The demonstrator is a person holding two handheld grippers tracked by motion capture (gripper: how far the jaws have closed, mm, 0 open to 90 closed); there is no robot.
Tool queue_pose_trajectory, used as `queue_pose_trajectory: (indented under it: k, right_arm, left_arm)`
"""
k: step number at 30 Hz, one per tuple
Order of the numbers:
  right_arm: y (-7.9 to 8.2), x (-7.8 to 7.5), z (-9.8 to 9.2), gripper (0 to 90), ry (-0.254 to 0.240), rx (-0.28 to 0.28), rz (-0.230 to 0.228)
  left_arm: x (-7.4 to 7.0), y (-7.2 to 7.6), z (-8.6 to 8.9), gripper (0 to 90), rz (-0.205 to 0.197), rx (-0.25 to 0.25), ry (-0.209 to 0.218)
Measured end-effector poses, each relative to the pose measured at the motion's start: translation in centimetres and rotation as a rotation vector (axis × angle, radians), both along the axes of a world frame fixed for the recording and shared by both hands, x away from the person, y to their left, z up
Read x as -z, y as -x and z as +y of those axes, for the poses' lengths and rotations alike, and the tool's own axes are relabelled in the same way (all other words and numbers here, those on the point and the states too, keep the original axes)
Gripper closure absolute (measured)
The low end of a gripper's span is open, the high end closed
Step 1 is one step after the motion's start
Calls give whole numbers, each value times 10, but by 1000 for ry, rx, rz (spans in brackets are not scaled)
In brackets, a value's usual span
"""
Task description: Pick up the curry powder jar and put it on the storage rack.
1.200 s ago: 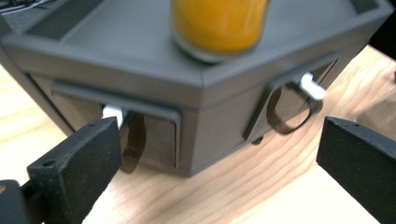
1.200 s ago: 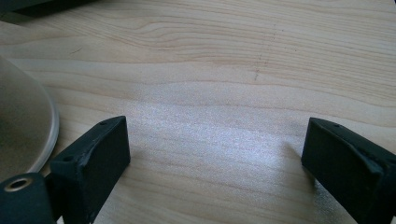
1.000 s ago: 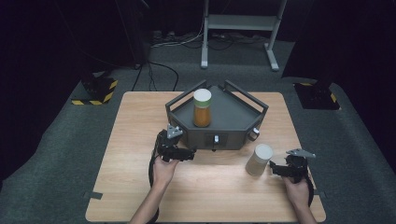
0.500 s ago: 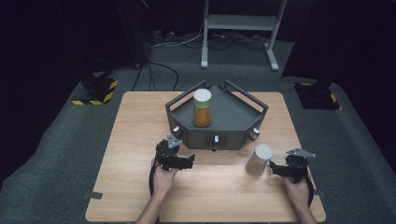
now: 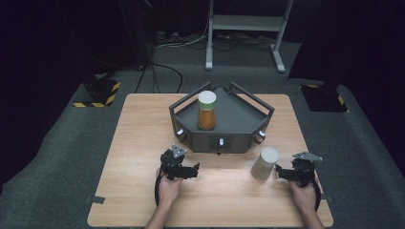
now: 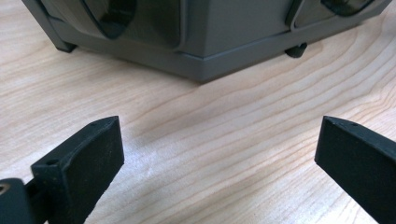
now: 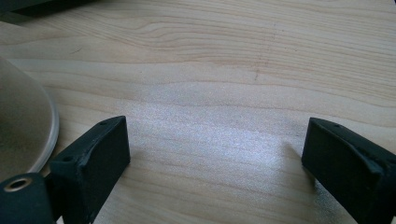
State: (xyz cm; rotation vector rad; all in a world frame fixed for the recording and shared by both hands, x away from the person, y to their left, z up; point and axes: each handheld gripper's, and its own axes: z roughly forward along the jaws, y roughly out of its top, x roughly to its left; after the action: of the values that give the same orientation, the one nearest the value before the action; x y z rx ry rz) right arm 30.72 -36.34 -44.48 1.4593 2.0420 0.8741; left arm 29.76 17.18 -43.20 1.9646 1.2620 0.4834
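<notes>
A dark grey tray (image 5: 239,119) with knobs on its front stands mid-table, and an orange jar (image 5: 207,110) with a white lid stands upright inside it at the left. A beige jar (image 5: 265,163) with a white lid stands on the table, right of the tray's front. My left gripper (image 5: 192,171) lies low on the wood just in front of the tray's left corner, open and holding nothing (image 6: 219,135); the tray's corner (image 6: 201,56) lies ahead of it. My right gripper (image 5: 282,172) is beside the beige jar's right side, open (image 7: 215,135), with the jar's base (image 7: 18,126) left of its jaws.
The wooden table (image 5: 143,143) has bare surface on both sides of the tray and along the near edge. Beyond it are dark floor, cables, a yellow-black striped base (image 5: 98,93) at the left, and a metal stand (image 5: 248,28) at the back.
My left gripper has drawn back from the tray's front left corner toward the near edge of the table. The right gripper and both jars have stayed put.
</notes>
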Motion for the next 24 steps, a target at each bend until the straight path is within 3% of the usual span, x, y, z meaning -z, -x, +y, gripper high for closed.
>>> queue_pose_trajectory:
  k: [14, 24]
  right_arm:
    - [0, 0, 0, 71, 0, 1, 0]
    - [0, 0, 0, 72, 0, 1, 0]
  left_arm:
    - [17, 0, -6, 18, 9, -28, -20]
    - [18, -1, -9, 18, 17, -28, -47]
